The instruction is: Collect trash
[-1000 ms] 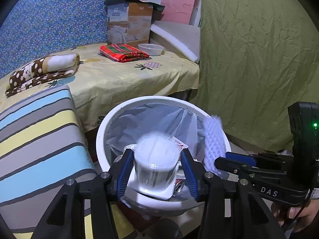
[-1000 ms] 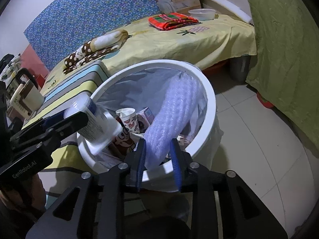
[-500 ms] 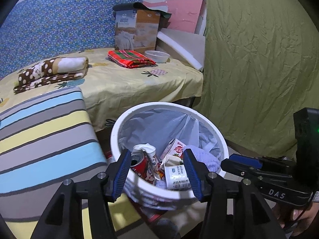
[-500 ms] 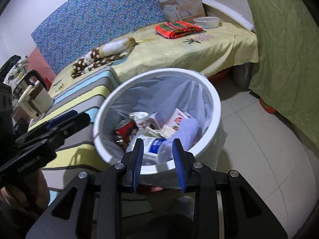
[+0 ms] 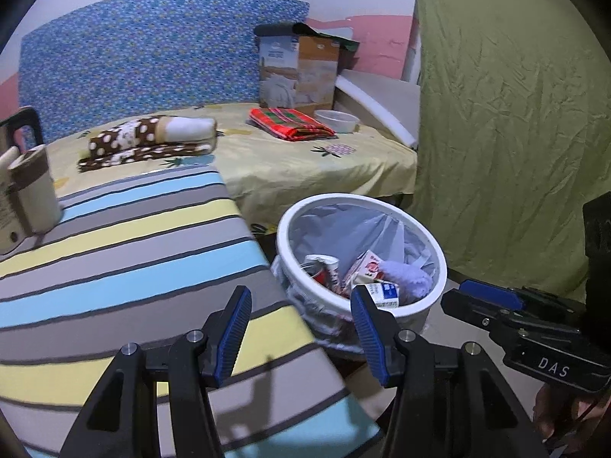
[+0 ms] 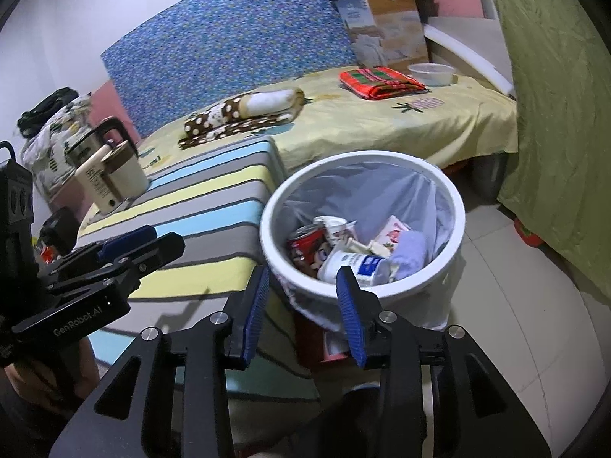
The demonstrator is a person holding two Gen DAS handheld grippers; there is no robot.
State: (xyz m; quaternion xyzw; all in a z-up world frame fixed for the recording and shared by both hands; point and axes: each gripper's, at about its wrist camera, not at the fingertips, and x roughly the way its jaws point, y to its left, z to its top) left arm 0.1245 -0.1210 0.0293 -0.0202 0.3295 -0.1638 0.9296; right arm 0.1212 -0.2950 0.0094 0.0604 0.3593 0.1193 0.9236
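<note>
Trash (image 6: 345, 246) beyond right hand-held gripper (image 6: 301, 305)

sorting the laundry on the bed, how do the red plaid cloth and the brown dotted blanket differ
The red plaid cloth is folded flat into a neat rectangle; the brown dotted blanket is partly rolled, a cream end showing. The cloth has red and green checks, the blanket white spots on brown. The cloth lies beside a white bowl, the blanket nearer the striped surface. Both rest on the yellow bedsheet.
</note>
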